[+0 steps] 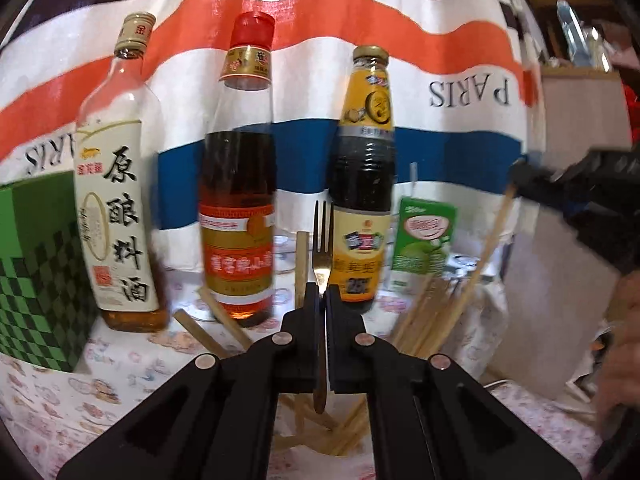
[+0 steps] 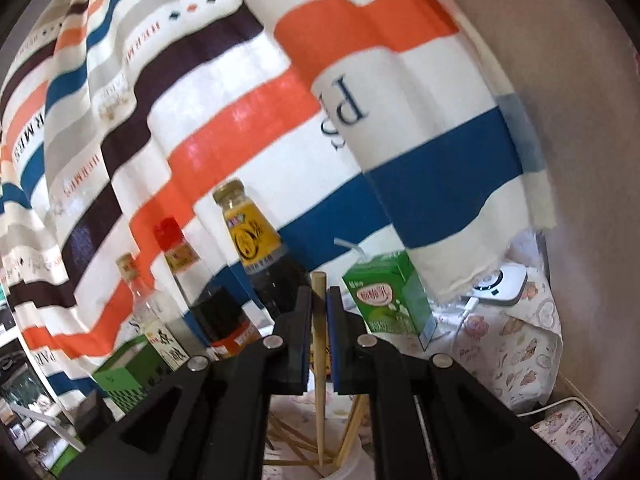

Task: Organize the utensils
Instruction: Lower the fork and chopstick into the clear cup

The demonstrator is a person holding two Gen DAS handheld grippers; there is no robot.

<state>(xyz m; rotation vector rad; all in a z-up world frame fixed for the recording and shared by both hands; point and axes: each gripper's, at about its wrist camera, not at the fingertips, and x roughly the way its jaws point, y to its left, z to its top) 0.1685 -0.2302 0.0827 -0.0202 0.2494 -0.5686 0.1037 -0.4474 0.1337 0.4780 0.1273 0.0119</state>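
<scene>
Fork [image 1: 323, 240] pinched in left tool [image 1: 323, 294], tines up, axis along fingers. Chopstick [image 2: 319, 340] pinched in right tool [image 2: 319, 300], upright. Cup [image 2: 352, 456] with chopsticks directly below both, mid-surface; right nearer.

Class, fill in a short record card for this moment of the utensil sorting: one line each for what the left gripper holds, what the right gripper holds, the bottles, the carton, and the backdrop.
left gripper: shut on a fork, tines pointing up
right gripper: shut on a wooden chopstick
bottles: three standing in a row: clear bottle, red-capped bottle, yellow-labelled dark bottle
carton: green drink carton with a straw, right of the bottles
loose utensils: more chopsticks below the grippers
backdrop: striped cloth behind the bottles
</scene>
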